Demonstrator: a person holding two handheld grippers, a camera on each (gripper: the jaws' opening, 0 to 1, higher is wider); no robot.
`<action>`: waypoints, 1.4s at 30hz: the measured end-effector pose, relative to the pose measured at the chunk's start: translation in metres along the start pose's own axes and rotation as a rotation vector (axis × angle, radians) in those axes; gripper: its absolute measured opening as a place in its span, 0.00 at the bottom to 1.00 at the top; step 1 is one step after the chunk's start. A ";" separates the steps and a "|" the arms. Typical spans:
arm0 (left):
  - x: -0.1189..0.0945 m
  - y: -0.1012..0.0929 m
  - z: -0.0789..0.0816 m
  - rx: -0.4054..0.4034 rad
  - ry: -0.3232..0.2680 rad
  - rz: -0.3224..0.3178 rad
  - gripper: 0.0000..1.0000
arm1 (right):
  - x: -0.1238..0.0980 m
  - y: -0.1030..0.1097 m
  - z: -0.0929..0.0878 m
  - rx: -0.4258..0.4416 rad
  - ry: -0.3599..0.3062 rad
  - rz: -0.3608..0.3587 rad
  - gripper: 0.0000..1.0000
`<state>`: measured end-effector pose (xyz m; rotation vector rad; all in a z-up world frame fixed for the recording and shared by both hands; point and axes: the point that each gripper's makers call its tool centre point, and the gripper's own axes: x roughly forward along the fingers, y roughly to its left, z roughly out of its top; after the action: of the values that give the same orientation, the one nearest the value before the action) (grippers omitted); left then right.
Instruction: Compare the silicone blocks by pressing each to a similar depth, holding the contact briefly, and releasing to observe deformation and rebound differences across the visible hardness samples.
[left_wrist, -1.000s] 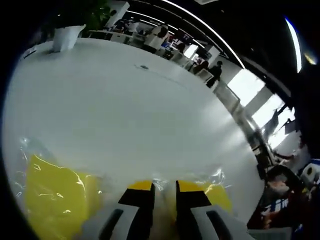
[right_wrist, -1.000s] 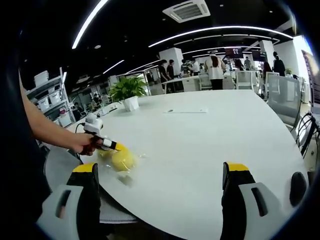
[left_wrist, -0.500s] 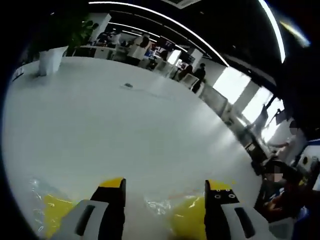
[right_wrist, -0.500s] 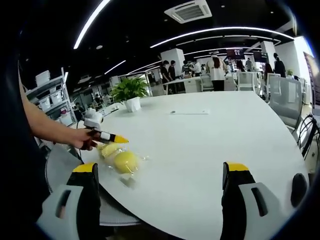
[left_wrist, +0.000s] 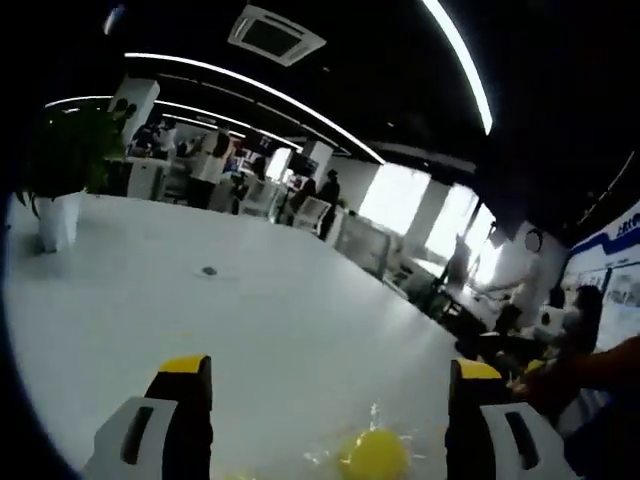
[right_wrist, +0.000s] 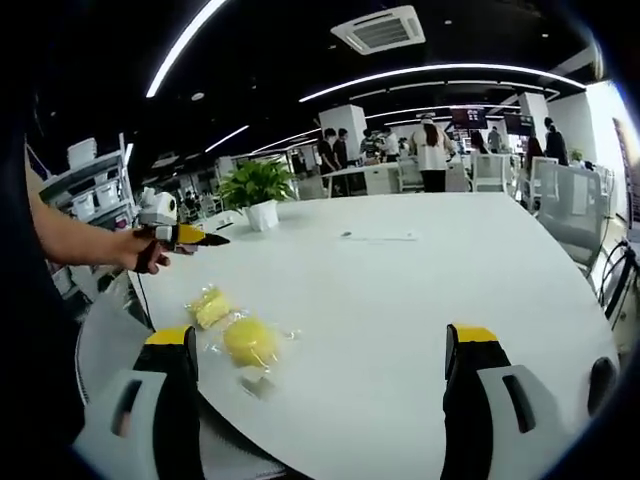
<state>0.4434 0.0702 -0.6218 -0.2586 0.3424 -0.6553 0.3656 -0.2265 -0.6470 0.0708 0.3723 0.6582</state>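
Left claw (right_wrist: 205, 238): mine, released, jaws wide, lifted above the table (right_wrist: 420, 290).
Right claw (right_wrist: 320, 345): released, empty, hovering at the table's near edge.
Silicone blocks (right_wrist: 250, 340): two yellow, bagged, side by side, just ahead of my right claw's left jaw, well below the left claw.
Risk: slick wrap could let a block skid under an off-centre press, spoiling the depth match.

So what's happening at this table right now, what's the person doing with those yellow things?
A person holds tongs in each hand over a white table. Two yellow silicone blocks in clear wrappers lie near the table edge, side by side. The left tongs are lifted off the table, above and beyond the blocks, touching neither. The right tongs hang open, off to the side. In the left gripper view, one yellow block sits low between the open left jaws.
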 end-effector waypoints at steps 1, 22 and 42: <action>-0.006 0.001 0.004 -0.001 0.000 0.006 1.00 | 0.000 -0.001 0.004 0.005 -0.005 -0.006 0.97; -0.110 0.052 0.034 0.156 -0.053 0.122 1.00 | 0.005 0.013 0.017 -0.013 -0.018 -0.035 0.97; -0.172 0.083 -0.055 0.210 0.027 0.179 1.00 | 0.010 0.035 -0.020 -0.097 0.048 -0.019 0.97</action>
<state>0.3403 0.2360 -0.6609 -0.0181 0.3160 -0.5137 0.3451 -0.1941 -0.6626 -0.0410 0.3858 0.6595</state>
